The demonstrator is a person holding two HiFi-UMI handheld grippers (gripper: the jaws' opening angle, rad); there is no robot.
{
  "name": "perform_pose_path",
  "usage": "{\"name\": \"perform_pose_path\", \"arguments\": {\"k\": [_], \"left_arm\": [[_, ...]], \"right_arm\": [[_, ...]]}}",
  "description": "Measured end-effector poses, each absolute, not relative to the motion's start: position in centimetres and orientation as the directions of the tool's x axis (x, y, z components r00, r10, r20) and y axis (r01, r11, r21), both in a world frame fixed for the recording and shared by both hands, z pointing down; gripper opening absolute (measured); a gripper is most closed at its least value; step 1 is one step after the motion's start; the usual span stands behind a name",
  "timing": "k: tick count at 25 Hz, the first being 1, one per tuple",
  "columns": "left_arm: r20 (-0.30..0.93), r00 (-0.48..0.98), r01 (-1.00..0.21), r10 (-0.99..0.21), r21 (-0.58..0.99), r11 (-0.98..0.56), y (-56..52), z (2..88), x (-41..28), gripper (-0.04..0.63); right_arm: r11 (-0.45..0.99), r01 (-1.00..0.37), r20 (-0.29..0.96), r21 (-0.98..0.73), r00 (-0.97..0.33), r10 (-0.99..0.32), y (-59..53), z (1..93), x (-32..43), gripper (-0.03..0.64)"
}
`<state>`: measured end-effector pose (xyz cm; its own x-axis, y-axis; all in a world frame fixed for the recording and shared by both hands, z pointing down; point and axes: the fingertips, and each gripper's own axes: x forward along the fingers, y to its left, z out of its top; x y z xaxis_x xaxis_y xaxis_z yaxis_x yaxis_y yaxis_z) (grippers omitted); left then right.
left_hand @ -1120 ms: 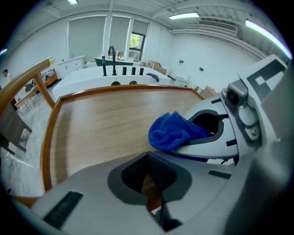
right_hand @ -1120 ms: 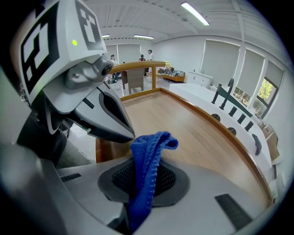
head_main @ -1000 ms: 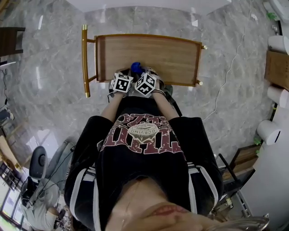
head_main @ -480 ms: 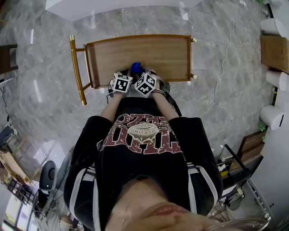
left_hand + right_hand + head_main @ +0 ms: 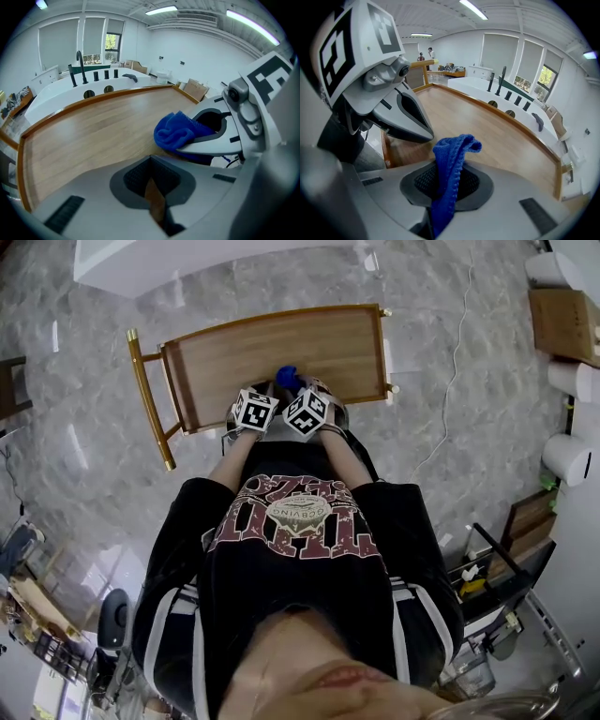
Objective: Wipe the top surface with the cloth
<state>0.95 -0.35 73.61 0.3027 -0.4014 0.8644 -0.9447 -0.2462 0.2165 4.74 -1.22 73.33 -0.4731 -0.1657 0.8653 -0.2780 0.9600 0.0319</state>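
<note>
- Change: almost none at the tools. Over the last second the wooden top surface (image 5: 309, 343) drifts toward the upper left of the head view and tilts a little. The gold side handle (image 5: 148, 395) goes with it. Both marker cubes hold the same spot near frame centre. That reads as a head turn, not a wipe stroke.
- Cloth (image 5: 449, 164): blue, pinched in the right gripper (image 5: 446, 201). The jaws are clamped tight on it and the free end stands up above the pads. In the head view it is a blue blob just above the cubes, over the near edge of the wood, about where it was before.
- Left gripper (image 5: 154, 206): jaws all but closed, only a thin sliver of wood showing through, nothing held. It sits just beside the right one, on its left in the head view.
- Contact: can't tell if the cloth touches the wood. The right gripper view shows it raised above the pads, with the board stretching away toward the upper right.
- Task read: my judgement is that wiping hasn't started, or is paused at the near edge. The rest of the top is still to cover. The next move needs the cloth lowered onto the wood and pushed toward the far rim.
- Risk: the bunched wad gives a small contact patch, and the hard jaw tips could scrape the wood.
</note>
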Motion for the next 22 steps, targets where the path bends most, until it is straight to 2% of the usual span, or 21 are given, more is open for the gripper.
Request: {"name": "perform_pose_path", "arguments": {"k": [22], "left_arm": [[0.857, 0.372, -0.894, -0.356, 0.228, -0.385, -2.3, 73.7, 6.6, 0.049]], "right_arm": [[0.898, -0.437, 0.876, 0.048, -0.413, -0.248, -4.3, 73.3, 11.4, 0.064]]}}
